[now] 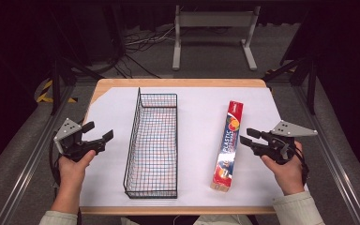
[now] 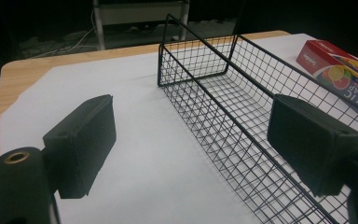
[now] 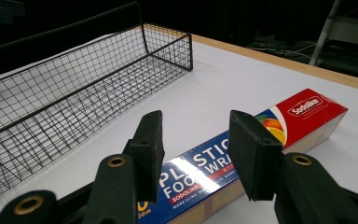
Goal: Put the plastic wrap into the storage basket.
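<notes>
Basically the plastic food wrap box [image 1: 228, 146] is the item in play: a long, narrow carton lying flat on the white sheet [image 1: 194, 108] toward the right side of the desk [image 1: 178, 83], its length running from the near edge toward the far edge, red end farthest away. Judging by the type, it should be light and stiff along its length, with thin cardboard walls that will dent if squeezed hard, and the glossy print looks slippery. Best hold is probably across the narrow width near mid-length, so it stays level and doesn't pivot. The right gripper [image 1: 246, 136] hovers just right of the box at about its middle, jaws parted and holding nothing; in the right gripper view [image 3: 193, 154] the box sits straight ahead between the open jaws. The left gripper [image 1: 98, 131] is over the desk's left edge, jaws also spread wide and empty, well apart from the box. A black wire basket [image 1: 152, 145] stands between the two, long axis parallel to the box, with nothing in it. Its tall rim is the one obstacle: the box would need lifting clear over the wall and staying aligned lengthwise to fit. Floor cables and a metal frame [image 1: 213, 33] sit beyond the far edge, out of the way.
</notes>
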The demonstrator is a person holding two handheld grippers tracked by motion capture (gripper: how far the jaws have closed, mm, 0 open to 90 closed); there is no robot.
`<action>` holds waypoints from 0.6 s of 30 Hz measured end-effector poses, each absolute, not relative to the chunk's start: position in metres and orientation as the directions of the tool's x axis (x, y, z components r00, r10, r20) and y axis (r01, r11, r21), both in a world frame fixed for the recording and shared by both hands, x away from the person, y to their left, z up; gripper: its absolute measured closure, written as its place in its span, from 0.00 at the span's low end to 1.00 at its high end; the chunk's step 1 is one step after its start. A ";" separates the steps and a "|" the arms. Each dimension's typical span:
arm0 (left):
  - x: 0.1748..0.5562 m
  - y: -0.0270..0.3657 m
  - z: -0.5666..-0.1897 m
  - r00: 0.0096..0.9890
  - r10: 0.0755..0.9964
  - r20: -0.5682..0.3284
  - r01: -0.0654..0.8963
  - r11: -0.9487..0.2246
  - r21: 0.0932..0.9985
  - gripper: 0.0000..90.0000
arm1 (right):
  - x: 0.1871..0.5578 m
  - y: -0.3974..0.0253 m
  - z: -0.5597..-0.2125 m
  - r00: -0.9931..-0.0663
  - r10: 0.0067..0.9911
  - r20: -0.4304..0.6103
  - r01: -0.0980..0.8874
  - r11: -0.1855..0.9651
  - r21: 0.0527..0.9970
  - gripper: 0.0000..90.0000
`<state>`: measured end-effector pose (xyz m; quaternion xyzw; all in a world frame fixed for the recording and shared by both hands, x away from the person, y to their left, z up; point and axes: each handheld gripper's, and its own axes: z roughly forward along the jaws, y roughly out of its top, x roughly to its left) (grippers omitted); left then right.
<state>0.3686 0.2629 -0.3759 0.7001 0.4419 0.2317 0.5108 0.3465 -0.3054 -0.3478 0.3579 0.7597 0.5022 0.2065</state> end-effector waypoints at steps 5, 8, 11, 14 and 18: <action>0.368 0.263 -0.374 0.504 0.854 -0.128 0.381 -0.086 0.920 0.18 | 0.344 -0.305 -0.345 -0.652 0.757 0.042 0.339 0.242 0.909 0.62; 0.367 0.262 -0.372 0.506 0.853 -0.128 0.379 -0.087 0.921 0.18 | 0.343 -0.302 -0.342 -0.667 0.743 0.059 0.354 0.246 0.902 0.64; 0.367 0.262 -0.372 0.507 0.853 -0.120 0.377 -0.095 0.921 0.18 | 0.340 -0.295 -0.339 -0.702 0.709 0.066 0.345 0.258 0.902 0.66; 0.367 0.262 -0.371 0.508 0.853 -0.121 0.375 -0.093 0.922 0.18 | 0.337 -0.286 -0.336 -0.724 0.688 0.047 0.325 0.281 0.903 0.67; 0.366 0.261 -0.369 0.509 0.853 -0.114 0.371 -0.097 0.924 0.18 | 0.332 -0.274 -0.332 -0.743 0.668 0.033 0.314 0.305 0.899 0.67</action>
